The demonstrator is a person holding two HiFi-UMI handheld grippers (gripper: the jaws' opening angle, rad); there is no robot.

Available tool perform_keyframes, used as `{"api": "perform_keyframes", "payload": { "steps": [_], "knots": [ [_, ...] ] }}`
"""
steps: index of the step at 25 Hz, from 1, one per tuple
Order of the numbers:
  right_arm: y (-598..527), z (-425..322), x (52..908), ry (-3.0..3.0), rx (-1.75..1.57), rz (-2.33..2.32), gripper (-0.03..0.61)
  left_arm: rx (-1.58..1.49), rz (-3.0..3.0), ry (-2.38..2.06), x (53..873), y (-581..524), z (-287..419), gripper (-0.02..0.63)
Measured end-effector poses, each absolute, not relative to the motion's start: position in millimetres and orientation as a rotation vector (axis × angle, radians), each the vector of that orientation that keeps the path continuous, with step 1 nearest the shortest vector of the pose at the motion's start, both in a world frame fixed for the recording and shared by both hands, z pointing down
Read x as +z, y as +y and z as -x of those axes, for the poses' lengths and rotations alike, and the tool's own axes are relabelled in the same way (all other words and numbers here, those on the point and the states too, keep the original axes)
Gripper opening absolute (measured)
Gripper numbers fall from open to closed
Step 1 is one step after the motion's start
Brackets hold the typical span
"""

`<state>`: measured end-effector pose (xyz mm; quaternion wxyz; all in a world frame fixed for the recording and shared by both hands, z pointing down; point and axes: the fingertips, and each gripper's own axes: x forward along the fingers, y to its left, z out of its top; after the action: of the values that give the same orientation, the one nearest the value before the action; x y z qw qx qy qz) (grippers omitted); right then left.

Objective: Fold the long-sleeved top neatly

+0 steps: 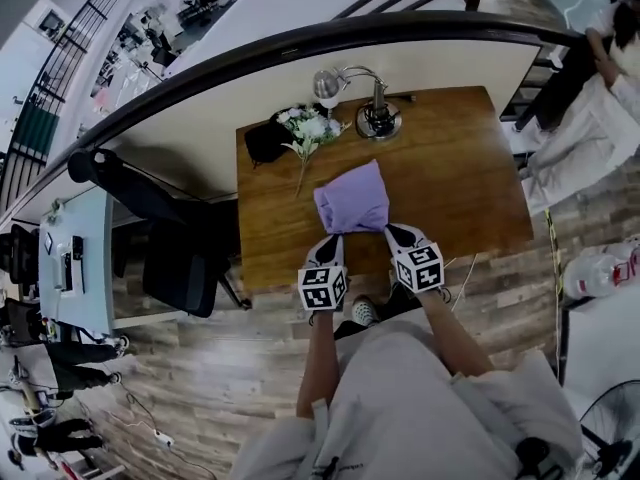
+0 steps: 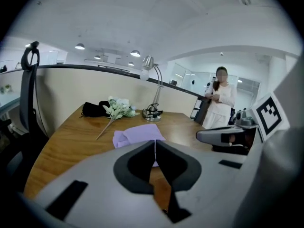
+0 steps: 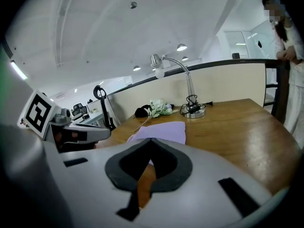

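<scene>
wooden table [image 1: 455, 183] | far edge: lamp [image 1: 378, 118], flowers [image 1: 310, 128], black pouch [image 1: 264, 140] | left: office chair [image 1: 180, 268]

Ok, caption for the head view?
Left gripper and right gripper, both shut, by the near edge of a folded purple top on a wooden table.

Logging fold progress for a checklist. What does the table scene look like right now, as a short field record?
surface: wooden table
garment: lilac top, folded into a compact bundle, lying mid-table
left tool: shut, tip at the garment's near edge
right tool: shut, tip at the garment's near edge
grip on cloth: cannot tell
far side of table: desk lamp, artificial flowers, black pouch
</scene>
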<state>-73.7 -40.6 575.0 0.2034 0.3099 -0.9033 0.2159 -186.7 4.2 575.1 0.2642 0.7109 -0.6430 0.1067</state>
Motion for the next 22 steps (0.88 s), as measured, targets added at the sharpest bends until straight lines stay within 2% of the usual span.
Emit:
{"api": "perform_keyframes", "payload": {
  "steps": [22],
  "knots": [
    [3, 50, 564, -2.541, 0.544, -0.942, 0.002, 0.309, -1.971, -1.758, 564, 44, 177, 0.025]
  ]
}}
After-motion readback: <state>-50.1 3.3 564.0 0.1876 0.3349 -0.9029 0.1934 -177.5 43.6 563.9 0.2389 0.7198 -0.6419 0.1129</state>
